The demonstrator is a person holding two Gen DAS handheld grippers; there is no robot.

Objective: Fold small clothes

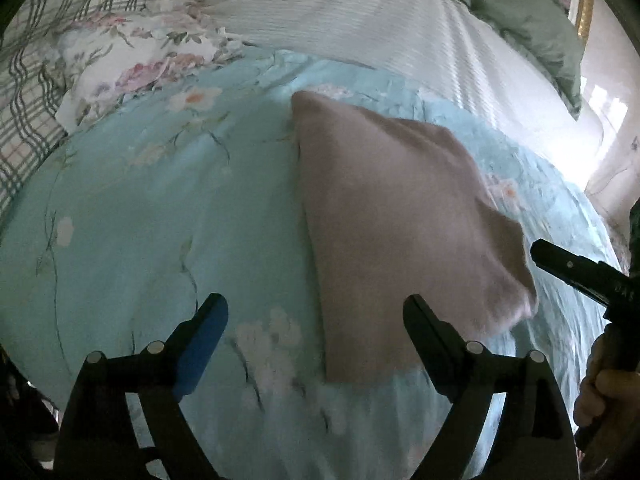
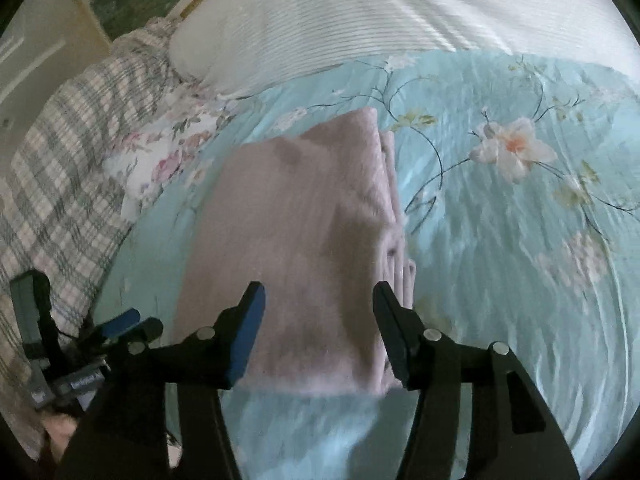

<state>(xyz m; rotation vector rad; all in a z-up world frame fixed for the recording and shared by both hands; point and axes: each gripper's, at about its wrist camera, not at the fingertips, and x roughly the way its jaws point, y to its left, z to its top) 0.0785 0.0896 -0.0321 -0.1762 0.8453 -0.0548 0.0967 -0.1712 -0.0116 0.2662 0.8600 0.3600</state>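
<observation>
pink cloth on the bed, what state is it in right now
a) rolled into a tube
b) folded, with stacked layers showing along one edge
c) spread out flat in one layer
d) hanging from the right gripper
b: in the right wrist view the pink cloth lies on the blue floral bedspread with several stacked layers along its right edge, and the right gripper is open, holding nothing.

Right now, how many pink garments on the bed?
1: the folded pink garment lies on the blue floral bedspread, just ahead of the right gripper. Others may sit out of frame.

Black tool (image 1: pixel 316 340) arms, blue pad – silver rivets
</observation>
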